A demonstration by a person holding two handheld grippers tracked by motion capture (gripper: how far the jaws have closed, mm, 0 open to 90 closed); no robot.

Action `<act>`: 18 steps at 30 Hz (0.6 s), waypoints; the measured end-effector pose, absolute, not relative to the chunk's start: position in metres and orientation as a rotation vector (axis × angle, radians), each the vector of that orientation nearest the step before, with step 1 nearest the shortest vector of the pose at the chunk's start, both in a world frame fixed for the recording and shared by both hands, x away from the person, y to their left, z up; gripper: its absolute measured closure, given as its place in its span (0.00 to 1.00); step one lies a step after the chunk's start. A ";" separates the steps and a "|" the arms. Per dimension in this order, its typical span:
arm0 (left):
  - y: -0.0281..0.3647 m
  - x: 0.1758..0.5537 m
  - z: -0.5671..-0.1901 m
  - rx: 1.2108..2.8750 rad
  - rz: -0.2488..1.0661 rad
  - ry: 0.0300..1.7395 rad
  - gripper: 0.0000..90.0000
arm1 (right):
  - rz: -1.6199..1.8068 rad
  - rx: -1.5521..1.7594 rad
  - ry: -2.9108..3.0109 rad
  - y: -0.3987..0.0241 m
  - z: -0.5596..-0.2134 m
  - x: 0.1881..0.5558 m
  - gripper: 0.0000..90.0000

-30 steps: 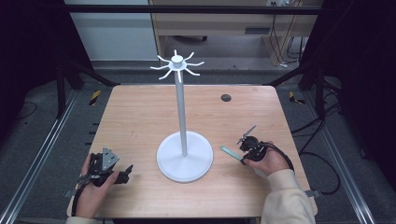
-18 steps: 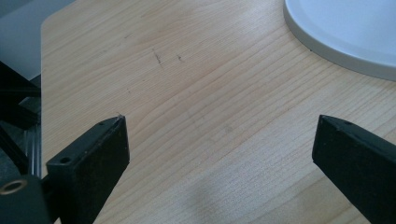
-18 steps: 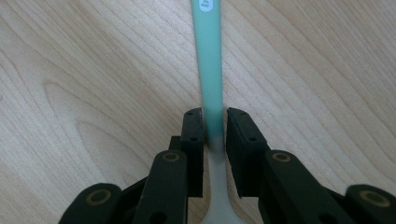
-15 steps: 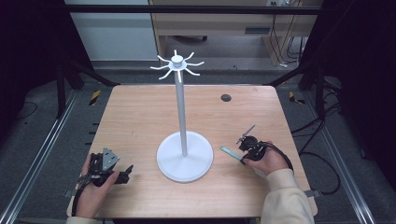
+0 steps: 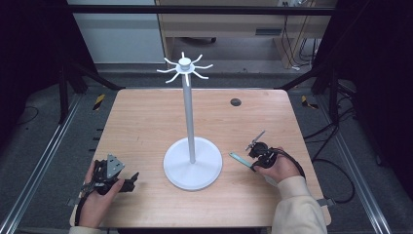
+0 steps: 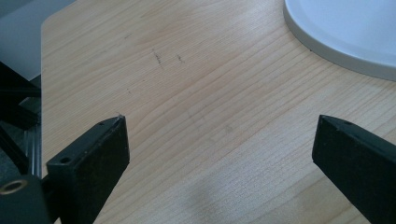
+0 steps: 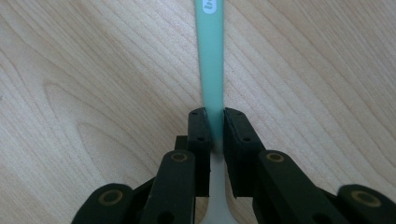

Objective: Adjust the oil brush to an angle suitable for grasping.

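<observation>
Wood table (image 5: 146, 126) under both my grippers. Left gripper (image 6: 219, 154) near front-left edge, jaws spread wide, nothing between. Right gripper (image 7: 214, 126) front-right, jaws pinching green strip (image 7: 210, 56), strip low over table, pointing toward stand base (image 5: 193, 163). White stand (image 5: 188, 112) at centre, hooks on top. Dark disc (image 5: 235, 102) far right.

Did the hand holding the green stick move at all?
No. The right gripper and its green stick sit the same way beside the white stand's base.

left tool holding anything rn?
No. In the left gripper view the left tool has its jaws wide apart over bare wooden table, with nothing between them.
</observation>
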State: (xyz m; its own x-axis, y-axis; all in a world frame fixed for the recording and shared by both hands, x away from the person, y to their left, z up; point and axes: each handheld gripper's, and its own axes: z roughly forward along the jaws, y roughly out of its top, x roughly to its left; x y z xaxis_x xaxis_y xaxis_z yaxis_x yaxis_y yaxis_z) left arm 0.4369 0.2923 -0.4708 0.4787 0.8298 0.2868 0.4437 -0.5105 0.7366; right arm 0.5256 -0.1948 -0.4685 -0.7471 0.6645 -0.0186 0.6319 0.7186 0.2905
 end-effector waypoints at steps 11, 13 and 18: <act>0.292 0.437 -0.471 2.144 0.860 1.048 0.04 | 0.440 1.058 2.758 -0.195 -0.460 0.524 0.91; 0.292 0.437 -0.471 2.142 0.860 1.048 0.04 | 0.460 1.072 2.744 -0.195 -0.457 0.524 0.92; 0.292 0.437 -0.471 2.143 0.859 1.047 0.04 | 0.537 1.077 2.716 -0.195 -0.449 0.523 0.91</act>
State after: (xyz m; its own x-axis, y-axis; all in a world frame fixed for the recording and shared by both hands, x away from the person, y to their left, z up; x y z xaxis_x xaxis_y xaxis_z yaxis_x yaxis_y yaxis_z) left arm 0.4370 0.2924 -0.4708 0.4798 0.8293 0.2863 0.4429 -0.5106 0.7369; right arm 0.5230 -0.1946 -0.4489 -0.7244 0.6888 -0.0259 0.6271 0.6742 0.3900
